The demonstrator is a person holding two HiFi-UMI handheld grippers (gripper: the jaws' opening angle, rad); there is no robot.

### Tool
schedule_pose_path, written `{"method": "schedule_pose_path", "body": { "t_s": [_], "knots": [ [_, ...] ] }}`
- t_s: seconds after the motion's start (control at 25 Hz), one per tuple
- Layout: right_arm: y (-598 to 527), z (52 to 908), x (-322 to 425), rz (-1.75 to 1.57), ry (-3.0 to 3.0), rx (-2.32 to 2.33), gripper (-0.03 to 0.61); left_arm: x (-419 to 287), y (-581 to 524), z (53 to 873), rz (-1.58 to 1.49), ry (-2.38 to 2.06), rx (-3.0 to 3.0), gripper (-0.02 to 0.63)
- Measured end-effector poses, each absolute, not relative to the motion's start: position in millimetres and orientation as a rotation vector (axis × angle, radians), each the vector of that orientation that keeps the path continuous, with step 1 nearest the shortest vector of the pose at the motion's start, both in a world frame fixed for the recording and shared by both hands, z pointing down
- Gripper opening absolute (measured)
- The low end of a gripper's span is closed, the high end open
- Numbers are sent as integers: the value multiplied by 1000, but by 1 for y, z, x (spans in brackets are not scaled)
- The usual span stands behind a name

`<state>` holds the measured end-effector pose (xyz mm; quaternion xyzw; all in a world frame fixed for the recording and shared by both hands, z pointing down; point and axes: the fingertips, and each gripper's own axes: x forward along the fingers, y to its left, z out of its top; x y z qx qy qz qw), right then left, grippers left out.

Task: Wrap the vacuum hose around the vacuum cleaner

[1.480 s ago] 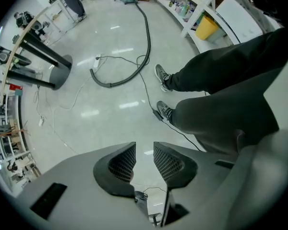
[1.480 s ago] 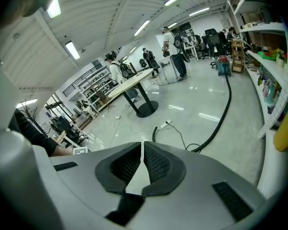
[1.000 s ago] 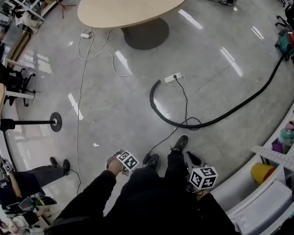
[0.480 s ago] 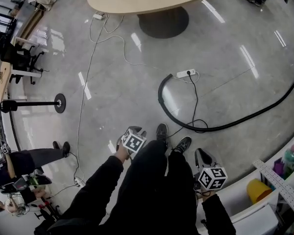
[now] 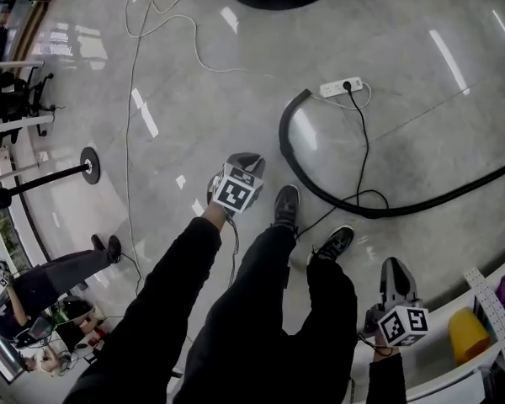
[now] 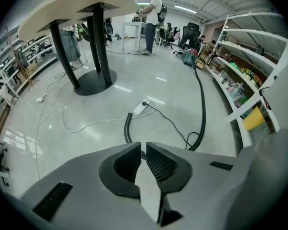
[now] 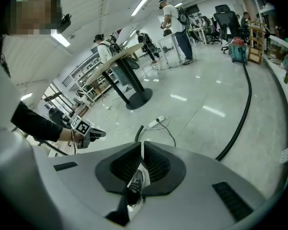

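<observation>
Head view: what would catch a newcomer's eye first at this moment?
The black vacuum hose sweeps in a long curve across the shiny grey floor just ahead of the person's shoes, its free end beside a white power strip. Both grippers are empty above the floor: the left gripper, whose jaws have just closed on nothing, left of the hose's bend, and the right gripper, shut, at the lower right.

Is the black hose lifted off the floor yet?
No, the hose lies in a curve on the floor ahead of the person's shoes, and nothing is holding it.
</observation>
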<state>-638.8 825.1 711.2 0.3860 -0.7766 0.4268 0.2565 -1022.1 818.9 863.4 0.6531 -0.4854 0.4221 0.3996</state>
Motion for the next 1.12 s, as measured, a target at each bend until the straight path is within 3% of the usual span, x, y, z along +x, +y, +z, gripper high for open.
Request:
{"method": "schedule_pose_path", "body": {
  "t_s": [0.28, 0.36, 0.44, 0.52, 0.92, 1.04, 1.12],
  "knots": [
    [782, 835, -620, 1098, -2125, 1156, 26, -1053, 777, 1016, 911, -1315, 1621, 31],
    [768, 863, -617, 1080, -2132, 1151, 26, -1052, 765, 1054, 866, -1308, 1625, 160],
    [754, 889, -614, 1060, -2142, 1138, 26, -1053, 755, 1094, 871, -1299, 1615, 247],
    [736, 911, -607, 1025, -2152, 1144, 26, -1055, 748, 1135, 900, -1289, 1598, 266],
    [693, 979, -558, 944, -2145, 1290, 26, -1077, 731, 1261, 984, -1385, 1376, 272],
    [698, 975, -556, 929, -2139, 1276, 26, -1071, 730, 1258, 1010, -1390, 1389, 199],
    [706, 968, -555, 918, -2130, 1255, 26, -1065, 726, 1236, 987, -1423, 1440, 193]
  ]
}}
